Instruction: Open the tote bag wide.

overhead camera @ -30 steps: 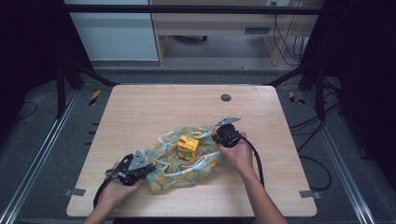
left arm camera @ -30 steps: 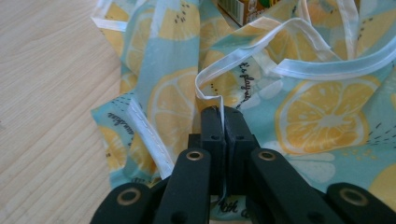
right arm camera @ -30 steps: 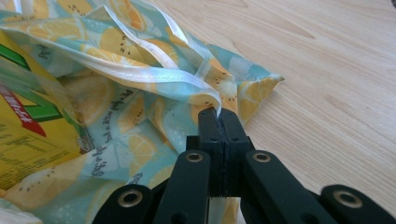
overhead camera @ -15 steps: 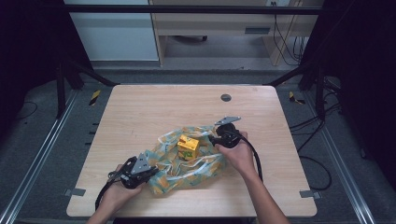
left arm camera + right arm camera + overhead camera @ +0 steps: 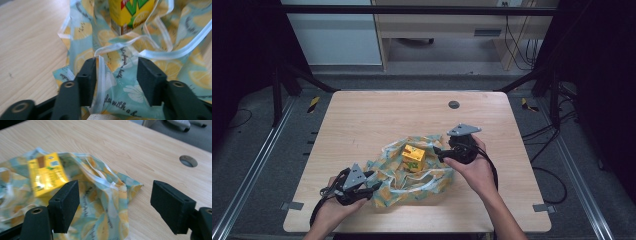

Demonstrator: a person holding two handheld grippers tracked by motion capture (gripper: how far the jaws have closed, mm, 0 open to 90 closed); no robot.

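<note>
Your left gripper (image 5: 371, 187) sits at the near left of the table (image 5: 362, 120), its jaws parted and poking into the near corner of the lemon-print bag (image 5: 412, 180). In the left gripper view, the bag's pale edge strip (image 5: 100, 75) runs up right against the inside of one jaw, and bag cloth lies between the two jaws, but they are not pinched together on it. Your right gripper (image 5: 441, 154) is over at the bag's far right edge, jaws spread wide. From its own camera, the bag's crumpled corner (image 5: 136, 186) lies on the wood between and below those jaws, touching neither that I can see. The yellow carton (image 5: 413, 157) stands in the middle of the bag, cloth bunched up around it, between your two grippers. The bag lies flat-ish and rumpled toward the near half of the table. A round hole (image 5: 454, 104) shows in the tabletop farther back.
</note>
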